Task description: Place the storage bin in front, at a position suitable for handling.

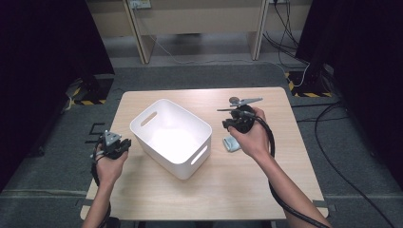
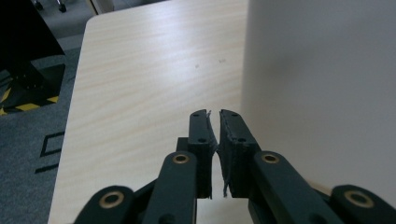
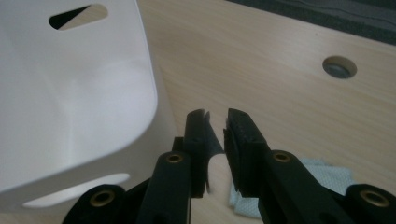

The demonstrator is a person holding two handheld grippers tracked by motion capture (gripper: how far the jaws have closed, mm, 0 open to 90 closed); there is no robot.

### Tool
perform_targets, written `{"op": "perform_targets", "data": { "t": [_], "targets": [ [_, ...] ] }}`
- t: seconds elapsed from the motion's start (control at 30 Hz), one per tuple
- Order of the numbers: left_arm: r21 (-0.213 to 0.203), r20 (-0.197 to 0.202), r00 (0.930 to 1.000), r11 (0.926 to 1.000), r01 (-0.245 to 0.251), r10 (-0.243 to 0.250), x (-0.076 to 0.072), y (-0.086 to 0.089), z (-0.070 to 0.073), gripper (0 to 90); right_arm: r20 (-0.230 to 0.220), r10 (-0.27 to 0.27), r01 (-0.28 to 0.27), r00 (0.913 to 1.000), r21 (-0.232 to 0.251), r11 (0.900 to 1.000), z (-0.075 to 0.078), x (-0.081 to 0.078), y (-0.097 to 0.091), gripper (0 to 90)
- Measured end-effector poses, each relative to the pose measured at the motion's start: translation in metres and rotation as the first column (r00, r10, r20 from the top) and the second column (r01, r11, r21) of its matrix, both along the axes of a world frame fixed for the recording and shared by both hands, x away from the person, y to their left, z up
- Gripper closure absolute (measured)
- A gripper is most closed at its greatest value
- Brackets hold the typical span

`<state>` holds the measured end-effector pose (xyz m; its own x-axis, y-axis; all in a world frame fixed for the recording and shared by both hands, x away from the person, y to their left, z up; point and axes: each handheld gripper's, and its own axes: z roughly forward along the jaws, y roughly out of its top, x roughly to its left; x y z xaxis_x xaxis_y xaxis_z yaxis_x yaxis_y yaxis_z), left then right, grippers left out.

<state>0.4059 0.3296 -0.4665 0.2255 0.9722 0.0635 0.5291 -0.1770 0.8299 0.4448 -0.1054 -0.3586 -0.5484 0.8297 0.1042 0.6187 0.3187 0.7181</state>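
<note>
A white plastic basket (image 1: 161, 156) with slot handles stands empty in the middle of the wooden table (image 1: 199, 199). My left gripper (image 1: 124, 142) hovers at the table's left edge, just left of the basket. In the left gripper view, the gripper (image 2: 214, 114) has its jaws almost together with nothing between them, and the basket wall (image 2: 322, 84) is close on the right. My right gripper (image 1: 228, 124) hangs right of the basket, above a pale blue folded cloth (image 1: 232, 144). In its own view, this gripper (image 3: 216, 113) has a narrow empty gap, with the cloth (image 3: 322, 179) below and the basket (image 3: 70, 93) at left.
A round cable hole (image 1: 234, 100) sits in the tabletop behind the right gripper, and the right gripper view also shows this hole (image 3: 339, 67). Grey carpet surrounds the table, with black curtains at both sides and yellow-black floor tape (image 1: 88, 101) at the far left.
</note>
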Motion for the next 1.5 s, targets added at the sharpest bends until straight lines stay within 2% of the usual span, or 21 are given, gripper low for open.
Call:
{"op": "perform_targets", "data": {
  "t": [0.07, 0.17, 0.2, 0.3, 0.33, 0.4, 0.63, 0.67, 0.97, 1.07, 1.13, 1.17, 1.33, 1.37, 1.4, 1.43, 1.47, 1.5],
  "targets": [
    [0.002, 0.007, 0.9999, 1.0, 0.009, -0.009, 0.011, 0.002, 0.0, 84.4, -0.015, -0.006, 0.006, 0.9999, -0.005, 1.0, -0.005, -0.001, -0.001, 80.2],
    [-0.023, 0.017, 0.9998, 0.9997, 0.008, -0.007, 0.024, 0.005, 0.0, 87.1, -0.06, -0.01, 0.009, 0.9982, -0.012, 0.9999, -0.018, -0.004, -0.002, 84.0],
    [-0.047, 0.024, 0.9996, 0.9987, 0.018, -0.017, 0.029, 0.006, 0.001, 89.1, -0.08, -0.004, 0.002, 0.9968, -0.017, 0.9999, -0.026, -0.008, -0.001, 86.1],
    [-0.053, 0.034, 0.999, 0.9982, 0.029, -0.028, 0.031, 0.005, 0.002, 89.7, -0.105, 0.007, -0.009, 0.9945, -0.016, 0.9998, -0.032, -0.012, 0.004, 88.3],
    [-0.059, 0.04, 0.9979, 0.9968, 0.053, -0.051, 0.032, 0.004, 0.002, 89.8, -0.124, 0.026, -0.028, 0.992, -0.015, 0.9995, -0.038, -0.018, 0.009, 89.9],
    [-0.056, 0.041, 0.9974, 0.9966, 0.061, -0.059, 0.033, 0.003, 0.002, 89.8, -0.128, 0.036, -0.038, 0.9911, -0.015, 0.9992, -0.04, -0.021, 0.013, 90.0],
    [-0.057, 0.046, 0.9942, 0.9934, 0.1, -0.097, 0.036, 0.0, -0.003, 89.9, -0.113, 0.093, -0.093, 0.9893, 0.004, 0.9957, -0.038, -0.031, 0.027, 90.0],
    [-0.076, 0.034, 0.9946, 0.9921, 0.1, -0.098, 0.037, 0.002, -0.003, 89.8, -0.11, 0.108, -0.108, 0.988, 0.006, 0.9941, -0.037, -0.032, 0.03, 90.0],
    [-0.029, 0.046, 0.9934, 0.9939, 0.106, -0.105, 0.046, 0.003, 0.001, 89.7, -0.1, 0.127, -0.128, 0.9868, -0.005, 0.9918, -0.038, -0.029, 0.042, 90.0],
    [-0.023, 0.051, 0.9897, 0.9906, 0.135, -0.134, 0.049, 0.001, 0.002, 89.8, -0.103, 0.129, -0.131, 0.9862, -0.005, 0.9914, -0.039, -0.029, 0.044, 90.0],
    [-0.001, 0.047, 0.9889, 0.99, 0.141, -0.141, 0.049, -0.001, 0.004, 89.9, -0.105, 0.128, -0.13, 0.9863, -0.011, 0.9915, -0.039, -0.028, 0.045, 90.0],
    [-0.008, 0.043, 0.989, 0.9898, 0.142, -0.142, 0.048, -0.002, 0.004, 90.0, -0.103, 0.123, -0.126, 0.987, -0.014, 0.992, -0.038, -0.027, 0.044, 90.0],
    [0.007, 0.038, 0.9855, 0.9863, 0.165, -0.165, 0.044, -0.005, 0.006, 90.0, -0.096, 0.093, -0.095, 0.991, -0.022, 0.9952, -0.038, -0.021, 0.042, 90.0],
    [0.003, 0.035, 0.9847, 0.9853, 0.171, -0.171, 0.042, -0.006, 0.006, 90.0, -0.089, 0.08, -0.083, 0.9928, -0.028, 0.9961, -0.038, -0.018, 0.041, 90.0],
    [0.002, 0.034, 0.984, 0.9846, 0.175, -0.175, 0.04, -0.007, 0.006, 90.0, -0.081, 0.042, -0.045, 0.9958, -0.029, 0.9986, -0.038, -0.012, 0.04, 90.0],
    [0.001, 0.038, 0.9837, 0.9844, 0.176, -0.176, 0.037, -0.008, 0.005, 90.0, -0.081, 0.042, -0.045, 0.9958, -0.029, 0.9986, -0.038, -0.012, 0.04, 90.0],
    [0.005, 0.036, 0.9806, 0.9813, 0.192, -0.193, 0.03, -0.012, 0.005, 90.0, -0.072, -0.004, 0.002, 0.9974, -0.024, 0.9997, -0.038, -0.003, 0.037, 90.0],
    [0.005, 0.036, 0.9806, 0.9813, 0.192, -0.193, 0.03, -0.012, 0.005, 90.0, -0.072, -0.004, 0.002, 0.9974, -0.024, 0.9997, -0.038, -0.003, 0.037, 90.0]
  ]
}}
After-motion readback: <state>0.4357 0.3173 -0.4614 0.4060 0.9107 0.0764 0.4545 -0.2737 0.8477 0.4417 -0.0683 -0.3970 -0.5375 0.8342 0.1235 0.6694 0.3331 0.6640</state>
